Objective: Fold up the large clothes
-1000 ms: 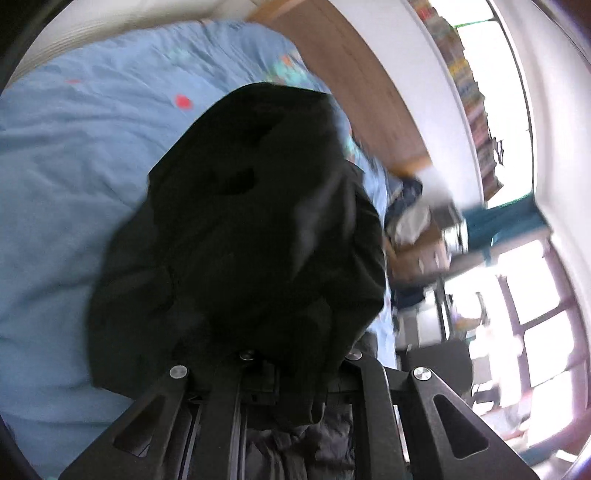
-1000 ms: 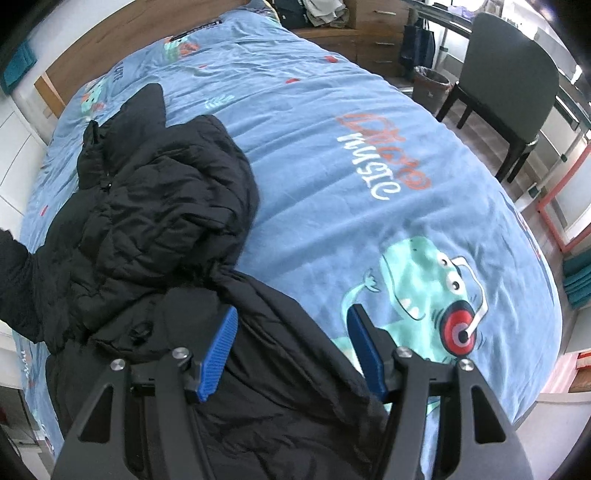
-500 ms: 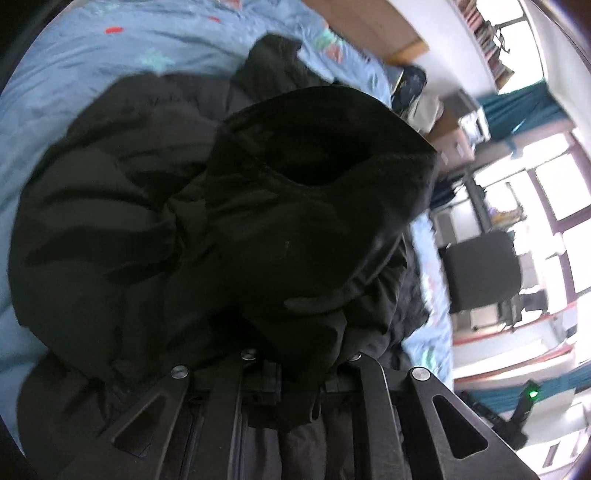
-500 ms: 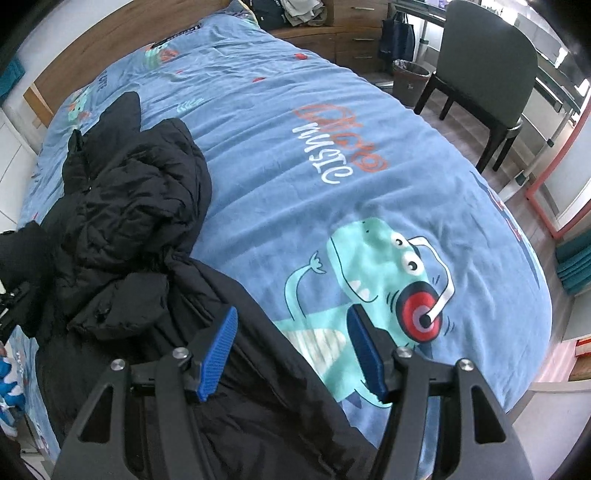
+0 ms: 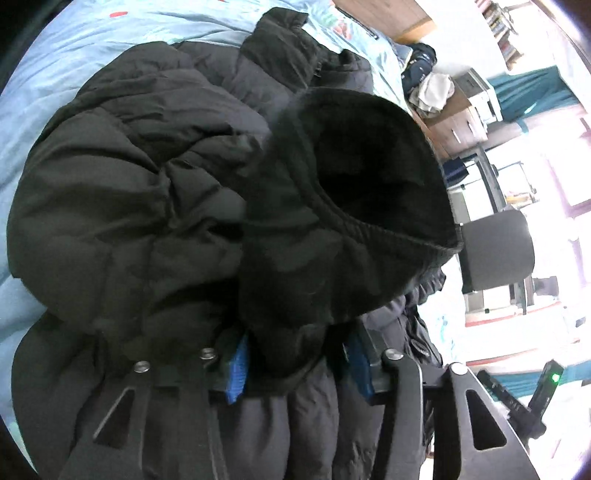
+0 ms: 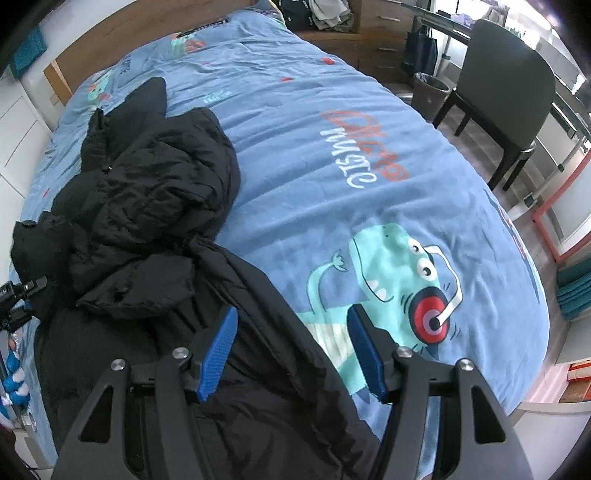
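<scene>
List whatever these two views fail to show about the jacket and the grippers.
- Left wrist view: the sleeve cuff drapes over the left gripper, so whether its fingers still pinch fabric cannot be told.
- Left wrist view: the black jacket fills the frame, and its hem is cut off at the bottom edge.
- Right wrist view: the jacket's lower part runs under the open right gripper and out of frame.
- Right wrist view: the headboard lettering is too small to read.
</scene>
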The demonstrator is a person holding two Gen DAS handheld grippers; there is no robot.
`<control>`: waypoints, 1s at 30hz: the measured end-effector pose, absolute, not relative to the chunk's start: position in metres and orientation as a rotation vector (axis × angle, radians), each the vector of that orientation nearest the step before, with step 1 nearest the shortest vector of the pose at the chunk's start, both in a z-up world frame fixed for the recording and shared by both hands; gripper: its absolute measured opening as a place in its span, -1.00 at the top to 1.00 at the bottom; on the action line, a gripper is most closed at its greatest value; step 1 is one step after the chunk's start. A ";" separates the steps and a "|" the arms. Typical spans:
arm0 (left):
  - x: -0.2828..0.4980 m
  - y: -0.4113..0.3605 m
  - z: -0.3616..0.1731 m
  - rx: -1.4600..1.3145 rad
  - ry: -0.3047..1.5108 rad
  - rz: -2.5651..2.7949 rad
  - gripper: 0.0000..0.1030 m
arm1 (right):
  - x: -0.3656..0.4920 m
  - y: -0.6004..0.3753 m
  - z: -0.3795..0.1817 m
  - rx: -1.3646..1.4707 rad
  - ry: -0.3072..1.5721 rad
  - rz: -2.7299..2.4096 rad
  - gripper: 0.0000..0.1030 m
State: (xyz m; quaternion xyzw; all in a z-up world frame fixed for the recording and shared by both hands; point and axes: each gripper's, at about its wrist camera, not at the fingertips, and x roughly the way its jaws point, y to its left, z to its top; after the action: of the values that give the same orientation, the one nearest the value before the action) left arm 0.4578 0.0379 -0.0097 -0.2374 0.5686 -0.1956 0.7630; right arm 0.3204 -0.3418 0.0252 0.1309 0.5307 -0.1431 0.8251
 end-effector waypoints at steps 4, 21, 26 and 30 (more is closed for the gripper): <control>0.450 0.039 -0.004 -0.514 1.245 -0.442 -0.09 | 0.327 -0.333 0.041 0.278 1.102 -0.289 -0.17; 0.420 0.064 0.061 -0.338 1.095 -0.292 -0.12 | 0.353 -0.297 0.095 0.268 1.046 -0.241 -0.18; 0.422 0.089 0.068 -0.285 1.099 -0.325 -0.13 | 0.369 -0.262 0.107 0.223 1.049 -0.243 -0.18; 0.426 0.116 0.079 -0.255 1.068 -0.347 -0.36 | 0.378 -0.232 0.117 0.182 1.052 -0.254 -0.19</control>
State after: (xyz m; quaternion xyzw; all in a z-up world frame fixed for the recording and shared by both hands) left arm 0.4258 0.1161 0.0788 -0.1207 0.5050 -0.1641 0.8387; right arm 0.3783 -0.2319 0.1173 0.0864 0.5001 -0.1209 0.8532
